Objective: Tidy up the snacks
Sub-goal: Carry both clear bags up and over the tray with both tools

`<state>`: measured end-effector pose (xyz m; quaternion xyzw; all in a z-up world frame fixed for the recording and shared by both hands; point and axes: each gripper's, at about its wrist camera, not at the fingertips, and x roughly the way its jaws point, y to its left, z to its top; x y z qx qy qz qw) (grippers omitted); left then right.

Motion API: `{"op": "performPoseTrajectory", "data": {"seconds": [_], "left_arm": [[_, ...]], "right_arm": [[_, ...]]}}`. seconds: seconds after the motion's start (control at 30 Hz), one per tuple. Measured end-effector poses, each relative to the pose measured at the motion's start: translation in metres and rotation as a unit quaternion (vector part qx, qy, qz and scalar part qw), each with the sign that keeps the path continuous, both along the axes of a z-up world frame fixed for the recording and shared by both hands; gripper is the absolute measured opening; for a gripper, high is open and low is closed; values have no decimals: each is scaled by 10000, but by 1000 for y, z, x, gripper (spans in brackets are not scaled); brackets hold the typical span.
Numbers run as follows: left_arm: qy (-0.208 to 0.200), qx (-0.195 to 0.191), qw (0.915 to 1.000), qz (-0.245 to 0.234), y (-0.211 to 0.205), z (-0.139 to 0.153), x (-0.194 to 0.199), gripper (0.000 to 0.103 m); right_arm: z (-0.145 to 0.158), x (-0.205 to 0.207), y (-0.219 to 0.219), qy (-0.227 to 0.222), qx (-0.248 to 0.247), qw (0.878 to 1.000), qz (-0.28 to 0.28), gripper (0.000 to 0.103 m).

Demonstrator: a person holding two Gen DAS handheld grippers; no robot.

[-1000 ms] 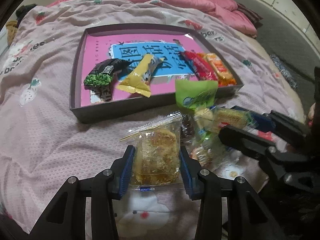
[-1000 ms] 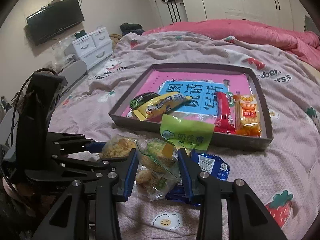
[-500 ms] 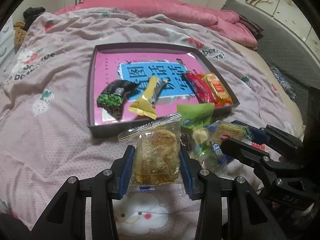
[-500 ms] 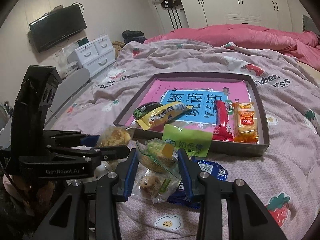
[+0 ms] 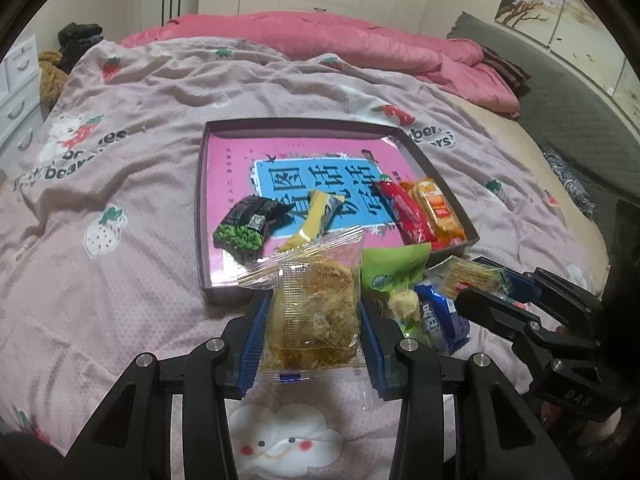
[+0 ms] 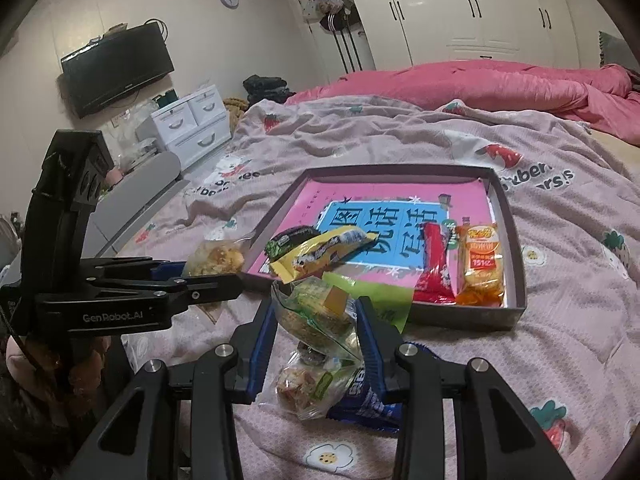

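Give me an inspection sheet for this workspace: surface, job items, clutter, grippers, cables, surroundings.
Surface: bedspread, wrinkled, strawberry print.
Job's things: tray holds green pea pack, yellow bar, red bar, orange crackers. Loose pile beside it: green packet, blue cookie pack.
Clutter: nothing seen.
Grippers: left hand-held gripper shut on clear-wrapped pastry; right hand-held gripper shut on clear snack bag.
Cables: nothing seen.
Surroundings: TV, drawers, wardrobe, pink duvet.
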<state>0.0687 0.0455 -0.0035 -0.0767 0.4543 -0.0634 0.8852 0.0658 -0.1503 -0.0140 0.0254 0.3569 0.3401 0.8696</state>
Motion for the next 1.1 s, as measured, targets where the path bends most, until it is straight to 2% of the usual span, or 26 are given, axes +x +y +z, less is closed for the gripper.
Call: {"op": "performPoseTrajectory", "data": {"seconds": [0.6, 1.1], "left_arm": [[-132, -57, 9996, 256, 9, 5, 33, 45], [50, 54, 10000, -51, -22, -18, 59, 45]], "right_arm": [[6, 30, -20, -127, 162, 9990, -398, 40], [2, 59, -34, -90, 178, 9970, -743, 40]]}}
